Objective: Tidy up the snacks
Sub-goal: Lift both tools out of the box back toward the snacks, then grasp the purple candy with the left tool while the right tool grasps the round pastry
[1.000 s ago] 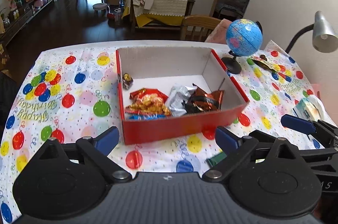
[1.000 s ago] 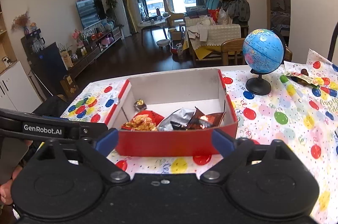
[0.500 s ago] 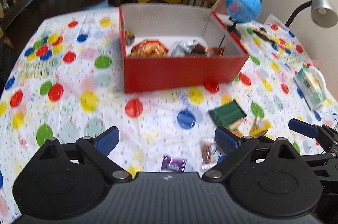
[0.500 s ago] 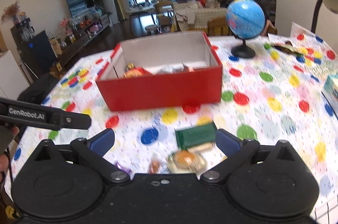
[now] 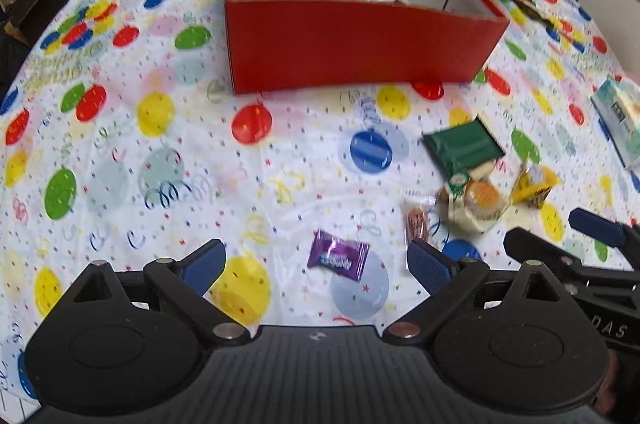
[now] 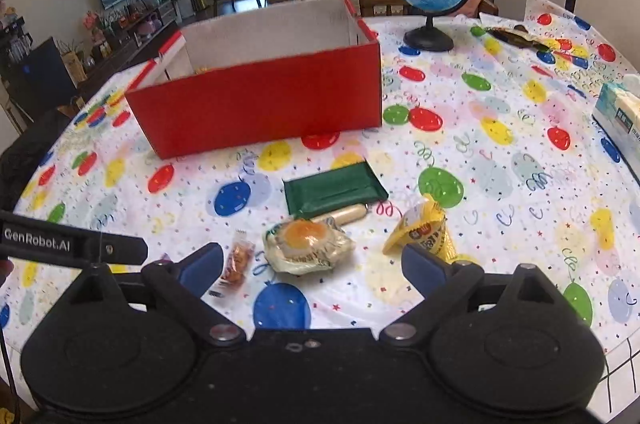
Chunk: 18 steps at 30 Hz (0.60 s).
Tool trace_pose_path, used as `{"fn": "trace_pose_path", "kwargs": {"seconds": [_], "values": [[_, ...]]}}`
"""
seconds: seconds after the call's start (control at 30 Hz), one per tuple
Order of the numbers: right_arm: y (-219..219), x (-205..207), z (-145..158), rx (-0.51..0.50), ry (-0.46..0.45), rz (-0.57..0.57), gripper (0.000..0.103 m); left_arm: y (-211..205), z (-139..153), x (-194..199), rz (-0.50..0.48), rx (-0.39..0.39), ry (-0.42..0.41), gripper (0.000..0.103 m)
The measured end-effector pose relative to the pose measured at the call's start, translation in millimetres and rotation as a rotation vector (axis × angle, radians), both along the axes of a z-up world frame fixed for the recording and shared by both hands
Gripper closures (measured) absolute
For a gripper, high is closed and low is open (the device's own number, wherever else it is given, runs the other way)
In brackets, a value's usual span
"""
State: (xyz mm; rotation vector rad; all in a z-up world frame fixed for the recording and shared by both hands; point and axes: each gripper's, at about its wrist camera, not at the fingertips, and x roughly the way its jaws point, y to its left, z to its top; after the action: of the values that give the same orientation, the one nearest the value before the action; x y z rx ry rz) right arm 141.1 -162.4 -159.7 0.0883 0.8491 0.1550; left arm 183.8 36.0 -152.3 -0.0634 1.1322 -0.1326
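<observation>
**Kid:** Where are the snacks?

**Me:** Some already sit in the red box (image 5: 360,44). The others lie loose on the balloon tablecloth (image 5: 120,144), in front of the box. My left gripper (image 5: 316,264) is spread wide with nothing in it, and the purple candy (image 5: 338,255) lies right between its fingers. My right gripper (image 6: 312,264) is wide and empty too, above the egg-picture packet (image 6: 306,244).

**Kid:** What could go wrong?

**Me:** The packets bunch up. The green packet (image 6: 334,190) touches a little sausage (image 6: 346,213), and the small brown snack (image 6: 237,260) and the yellow packet (image 6: 424,230) lie just beside the egg one. I might pinch two at once, or push one away. The wrappers look slippery, so one could slide out and fall before it reaches the box. My two grippers are near each other, so they could bump.
</observation>
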Motion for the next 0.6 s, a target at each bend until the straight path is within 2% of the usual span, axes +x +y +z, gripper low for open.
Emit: {"fn": "trace_pose_path", "kwargs": {"seconds": [0.17, 0.33, 0.5, 0.6], "values": [[1.7, 4.9, -12.4, -0.014, 0.026, 0.023, 0.012, -4.3, -18.6, -1.2, 0.016, 0.023, 0.033, 0.005], [3.3, 14.5, -20.8, -0.018, 0.042, 0.049, 0.014, -8.1, -25.6, 0.8, 0.039, 0.045, 0.022, 0.005], [4.7, 26.5, -26.6, -0.021, 0.052, 0.070, 0.017, -19.2, -32.9, 1.2, 0.023, 0.086, 0.009, 0.006], [4.1, 33.4, -30.0, -0.029, 0.057, 0.078, 0.019, -19.5, -37.7, 3.5, 0.018, 0.078, 0.013, 0.009]]}}
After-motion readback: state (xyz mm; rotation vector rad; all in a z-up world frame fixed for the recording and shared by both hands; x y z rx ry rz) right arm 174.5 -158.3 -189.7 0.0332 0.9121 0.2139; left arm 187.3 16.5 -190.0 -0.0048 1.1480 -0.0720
